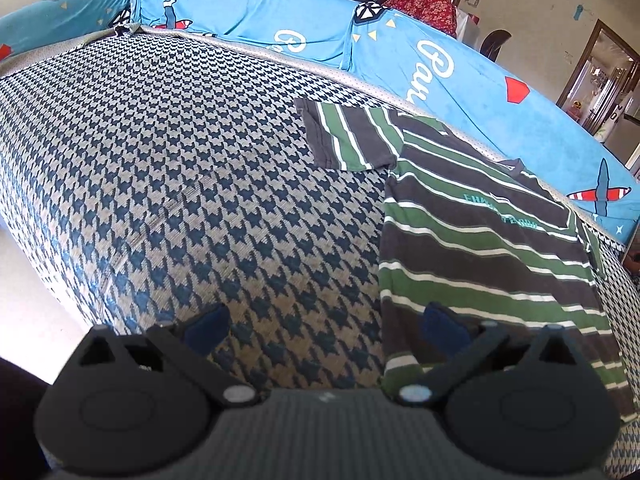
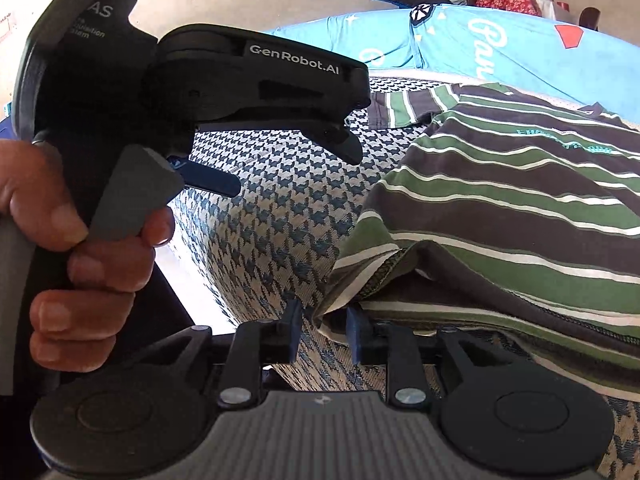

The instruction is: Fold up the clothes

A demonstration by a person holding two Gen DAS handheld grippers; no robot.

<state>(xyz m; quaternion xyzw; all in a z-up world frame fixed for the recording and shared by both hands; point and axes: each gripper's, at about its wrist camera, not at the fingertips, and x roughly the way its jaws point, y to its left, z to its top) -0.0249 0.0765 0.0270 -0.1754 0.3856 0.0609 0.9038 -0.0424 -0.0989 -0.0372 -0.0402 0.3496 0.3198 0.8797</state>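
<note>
A dark brown cotton T-shirt with green and white stripes [image 1: 480, 240] lies spread on the houndstooth-patterned blue and beige woven mat [image 1: 180, 160]. Its collar end is toward the bright blue printed sheet [image 1: 460, 68] that runs along the mat's far edge. One short sleeve [image 1: 344, 136] sticks out flat from the shirt's body onto bare mat.

The left gripper [image 1: 324, 322] hovers above the mat just beside the shirt's near side edge, its blue-padded fingers [image 1: 208, 324] spread wide with nothing between them. In the right wrist view the same tool appears side-on, gripped by a hand [image 2: 84, 248] off to the shirt's left.

The right gripper [image 2: 323, 330] sits low at the shirt's hem corner [image 2: 360, 280]. Its fingers [image 2: 294, 332] stand narrow, with a small gap between them, and the hem's lifted, curled edge hangs just above that gap. The pads do not appear to press on the cloth, so the corner looks free rather than pinched.

The work seems to be at an early fold, with the shirt mostly flat and the hem corner being addressed. The next move likely calls for a firm pinch on that corner by the right gripper and a matching hold by the left along the shirt's side, so both can carry the edge across the body together without dragging the shirt along the mat.
</note>
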